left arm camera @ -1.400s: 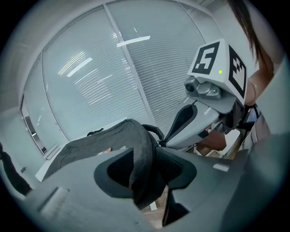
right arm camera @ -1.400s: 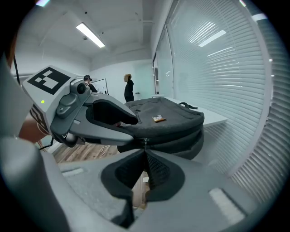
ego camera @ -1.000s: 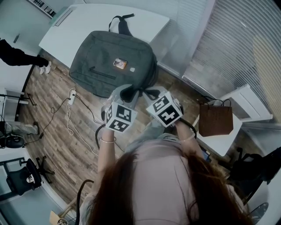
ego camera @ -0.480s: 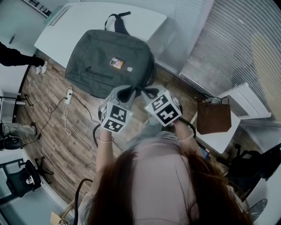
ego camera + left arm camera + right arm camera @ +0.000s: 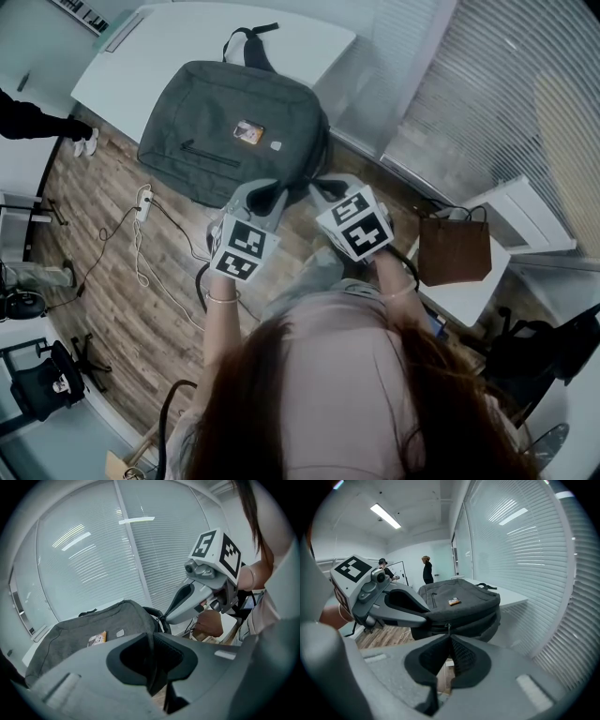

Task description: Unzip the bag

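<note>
while r gripper (image 5: 449, 638) pinches zip pull (image 5: 449, 628) on bag (image 5: 220, 131), l gripper (image 5: 151, 638) just closed narrow, looks empty.

Wood floor (image 5: 89, 211), white table (image 5: 187, 37), slatted window blinds (image 5: 487, 94).

Both tools are the same build. The left gripper (image 5: 265, 194) and right gripper (image 5: 323, 187) have pale grey moulded shells that taper toward the fingers, and the fingers' inner faces carry black ribbed pads (image 5: 166, 651). Behind the fingers each bears a cube (image 5: 241, 251) faced with black-and-white square markers, with a small round lens housing (image 5: 197, 569) on the cube's finger side. Further back from the fingers there is a thin bangle (image 5: 225, 300) at the left wrist, short sleeves, a pale pink top (image 5: 347, 375) and long reddish-brown hair (image 5: 272, 403).
</note>
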Action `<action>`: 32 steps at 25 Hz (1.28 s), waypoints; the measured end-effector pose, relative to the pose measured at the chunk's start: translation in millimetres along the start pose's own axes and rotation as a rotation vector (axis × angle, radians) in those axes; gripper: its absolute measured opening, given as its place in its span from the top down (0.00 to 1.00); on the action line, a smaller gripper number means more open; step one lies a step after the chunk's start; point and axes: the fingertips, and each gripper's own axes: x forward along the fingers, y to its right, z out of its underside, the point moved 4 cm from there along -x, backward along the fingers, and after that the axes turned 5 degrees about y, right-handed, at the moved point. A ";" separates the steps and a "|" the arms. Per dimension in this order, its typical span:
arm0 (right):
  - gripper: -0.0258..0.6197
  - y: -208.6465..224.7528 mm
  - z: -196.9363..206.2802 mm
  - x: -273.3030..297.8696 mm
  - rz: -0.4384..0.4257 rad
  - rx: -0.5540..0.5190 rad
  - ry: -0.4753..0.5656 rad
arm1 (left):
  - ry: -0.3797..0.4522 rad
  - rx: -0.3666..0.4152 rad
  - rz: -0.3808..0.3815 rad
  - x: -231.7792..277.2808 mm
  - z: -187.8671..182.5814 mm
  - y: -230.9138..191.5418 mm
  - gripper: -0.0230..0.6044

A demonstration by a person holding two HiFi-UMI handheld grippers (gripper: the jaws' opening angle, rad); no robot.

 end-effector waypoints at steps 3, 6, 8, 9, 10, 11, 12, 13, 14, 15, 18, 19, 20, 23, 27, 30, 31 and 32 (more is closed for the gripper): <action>0.95 3.7 -1.6 0.0 0.007 0.010 0.003 | 0.009 -0.012 0.010 -1.3 -1.6 -1.0 0.88; 0.95 9.6 -3.1 2.1 0.022 0.005 0.006 | 0.020 -0.031 0.027 -1.5 -0.9 -3.5 0.88; 0.95 15.3 -4.4 4.1 0.035 -0.005 0.014 | 0.031 -0.043 0.040 -1.8 -1.7 -5.5 0.88; 0.95 17.3 -5.1 4.4 0.038 -0.006 0.014 | 0.034 -0.051 0.048 -2.1 -1.8 -6.3 0.88; 0.95 18.8 -5.2 4.6 0.040 -0.005 0.009 | 0.036 -0.058 0.055 -2.1 -1.6 -6.8 0.88; 0.95 20.2 -5.1 5.1 0.042 -0.003 0.004 | 0.037 -0.067 0.063 -2.1 -1.0 -7.5 0.88; 0.95 21.7 -5.0 6.3 0.046 -0.002 0.002 | 0.038 -0.076 0.071 -2.1 -0.1 -8.6 0.88; 0.95 23.4 -5.1 7.7 0.050 -0.001 0.000 | 0.039 -0.086 0.080 -2.0 0.7 -9.8 0.88; 0.95 25.1 -5.4 8.5 0.053 0.000 -0.002 | 0.039 -0.096 0.089 -1.6 1.1 -10.9 0.88; 0.95 27.1 -5.7 8.7 0.055 -0.001 -0.002 | 0.039 -0.105 0.098 -1.2 1.1 -11.5 0.88; 0.95 32.8 -6.3 7.3 0.059 0.003 0.003 | 0.030 -0.126 0.123 -0.4 -0.7 -11.0 0.88; 0.95 34.5 -6.2 7.2 0.059 0.005 0.003 | 0.026 -0.130 0.130 0.0 -1.2 -10.9 0.88; 0.95 36.3 -6.2 7.5 0.059 0.007 0.003 | 0.024 -0.135 0.137 0.5 -1.5 -11.2 0.88; 0.95 41.8 -7.5 9.9 0.061 0.007 0.005 | 0.022 -0.146 0.161 1.8 -1.3 -13.4 0.88; 0.95 48.8 -11.3 12.3 0.069 0.004 0.000 | 0.020 -0.165 0.198 0.4 1.4 -16.3 0.88; 0.95 56.5 -13.8 14.4 0.081 -0.005 -0.001 | 0.017 -0.181 0.223 -0.9 2.3 -17.3 0.88; 0.95 59.5 -14.2 15.1 0.084 -0.005 -0.004 | 0.020 -0.190 0.235 -1.0 1.2 -17.4 0.88; 0.95 62.2 -14.7 15.8 0.084 -0.002 -0.006 | 0.023 -0.200 0.246 -1.0 0.4 -17.8 0.88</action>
